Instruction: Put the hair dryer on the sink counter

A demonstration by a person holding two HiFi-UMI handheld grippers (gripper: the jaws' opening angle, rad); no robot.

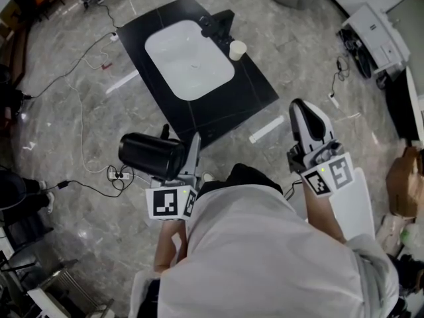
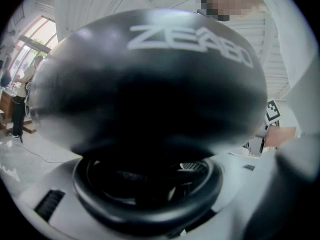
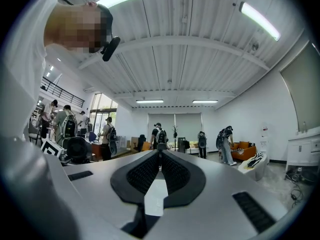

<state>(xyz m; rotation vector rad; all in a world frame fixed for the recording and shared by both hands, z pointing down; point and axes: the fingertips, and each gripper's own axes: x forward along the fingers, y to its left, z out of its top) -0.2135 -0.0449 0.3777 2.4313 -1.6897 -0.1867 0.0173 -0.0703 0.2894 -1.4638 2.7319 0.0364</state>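
Hair dryer clamped in left gripper, short of sink counter

Clenched on the black hair dryer, with the barrel jutting out to the left of the jaws and a black stub poking up just past the tips. Seen along the jaws, nearly the whole left gripper view filled: a glossy black dome with pale lettering across its top, and below it a black ring pressed between the two grey jaw bodies. Held up over the grey marble floor, touching nothing but the gripper.

Right gripper: off to the right of the left one and well apart from it, pinched shut on nothing, black ribbed pads meeting along a thin line. Aimed up at a white ribbed ceiling and a far room with people standing in it.

Ahead of both grippers, beyond the tips: the black sink counter, its near corner closest to the left gripper. Set into it, a white basin; at the far edge, a black faucet; just right of the faucet, a pale cup.

On the floor left of the left gripper, a white power strip with cables; ahead and between the two grippers, a white bar beside the counter's near edge
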